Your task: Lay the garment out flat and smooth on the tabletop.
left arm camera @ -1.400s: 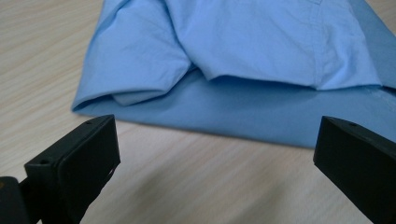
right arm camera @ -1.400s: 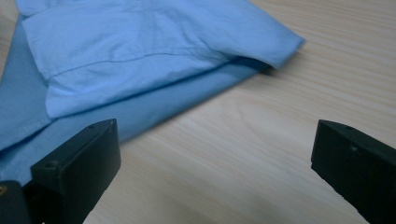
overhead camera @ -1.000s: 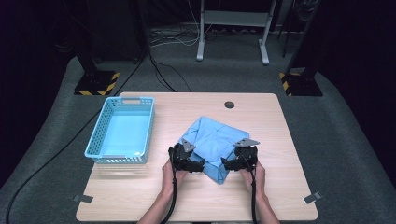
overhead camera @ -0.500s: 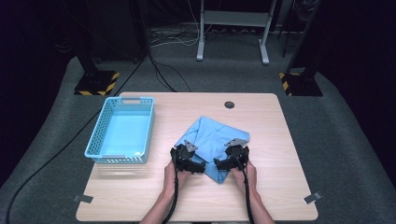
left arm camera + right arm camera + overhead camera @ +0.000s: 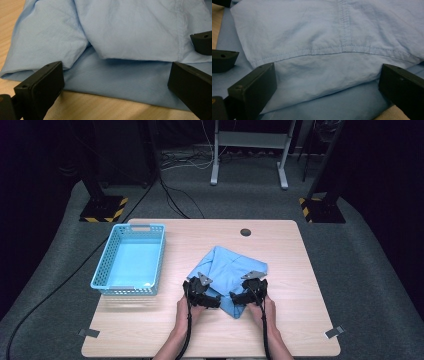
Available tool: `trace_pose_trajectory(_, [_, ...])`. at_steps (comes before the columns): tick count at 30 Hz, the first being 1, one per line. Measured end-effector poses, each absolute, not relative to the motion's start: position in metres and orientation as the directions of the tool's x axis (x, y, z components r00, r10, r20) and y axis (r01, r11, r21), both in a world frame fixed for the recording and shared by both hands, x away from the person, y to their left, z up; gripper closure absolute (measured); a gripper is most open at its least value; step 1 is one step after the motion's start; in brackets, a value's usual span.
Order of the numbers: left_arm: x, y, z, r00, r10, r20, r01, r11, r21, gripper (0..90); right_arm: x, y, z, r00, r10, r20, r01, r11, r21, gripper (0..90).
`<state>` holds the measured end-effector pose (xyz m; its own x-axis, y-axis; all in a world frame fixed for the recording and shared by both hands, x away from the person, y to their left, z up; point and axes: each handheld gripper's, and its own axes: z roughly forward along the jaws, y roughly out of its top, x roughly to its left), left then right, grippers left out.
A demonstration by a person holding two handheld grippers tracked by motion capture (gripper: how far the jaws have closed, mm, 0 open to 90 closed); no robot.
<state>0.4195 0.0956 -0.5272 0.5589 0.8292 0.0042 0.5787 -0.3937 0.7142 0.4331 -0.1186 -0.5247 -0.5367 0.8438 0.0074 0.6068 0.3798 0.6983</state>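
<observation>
High view showed the right hand-held gripper (image 5: pixel 239 299) had slid closer to the left hand-held gripper (image 5: pixel 212 300) (both wide, empty) at the blue garment's (image 5: pixel 227 267) near edge, likely readying a fold.

Light blue shirt (image 5: pixel 227 272) folded on wooden table (image 5: pixel 295 270), both grippers at near edge; empty blue basket (image 5: pixel 129 261) left.

The high view looks down on the whole table (image 5: pixel 150 330), while both gripper views (very close) face the same blue cloth (image 5: pixel 227 267).
</observation>
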Motion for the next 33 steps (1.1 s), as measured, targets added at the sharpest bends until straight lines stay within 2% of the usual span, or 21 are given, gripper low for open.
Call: trace_pose_trajectory(33, [0.368, 0.090, -0.528, 0.568, 0.823, 0.004, 0.573, -0.399, 0.715, 0.5, 0.383, -0.125, -0.526, -0.552, 0.834, -0.003, 0.588, 0.392, 0.707, 1.1])
